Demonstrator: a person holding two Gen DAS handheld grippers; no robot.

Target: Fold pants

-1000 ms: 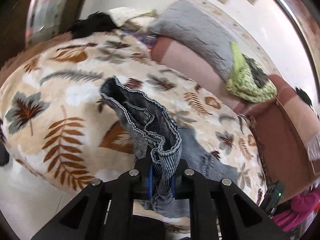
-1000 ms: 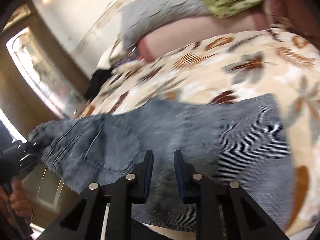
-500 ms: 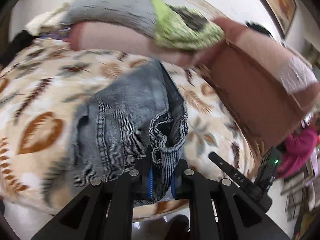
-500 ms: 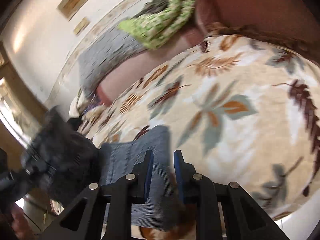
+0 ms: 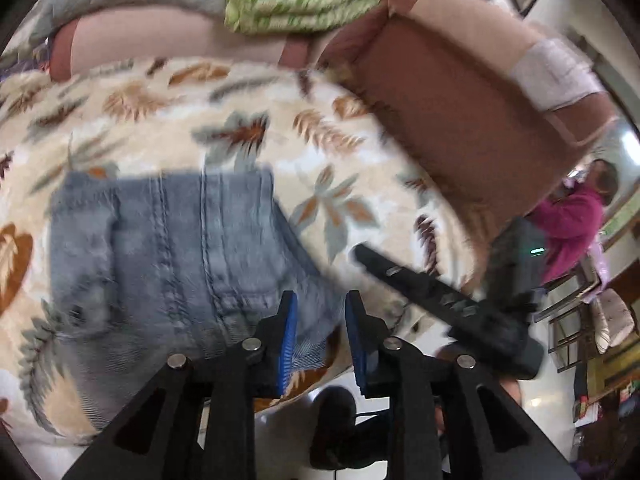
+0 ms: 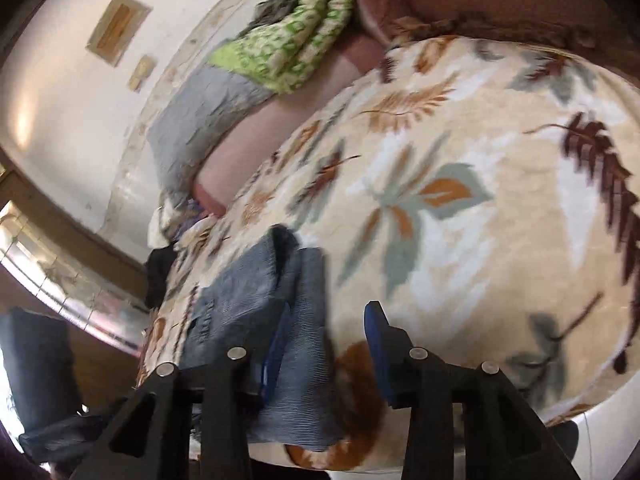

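Jaws standing apart on both grippers, left gripper (image 5: 320, 328) holding nothing, right gripper (image 6: 326, 344) also gripping nothing, folded denim jeans (image 5: 168, 264) lying on the leaf-print blanket (image 5: 248, 120), near its front edge, green patterned cloth (image 5: 296, 0) sitting behind on the sofa (image 5: 452, 108).

The pants (image 5: 172, 256) were blue-grey denim with a fine ribbed weave, lying folded in a compact stack on a leaf-patterned blanket (image 5: 328, 168) near its front edge. A back pocket and doubled seams faced up in the left wrist view. From the right wrist view the pants (image 6: 256, 312) showed layered edges, the upper layer set slightly back from the lower.
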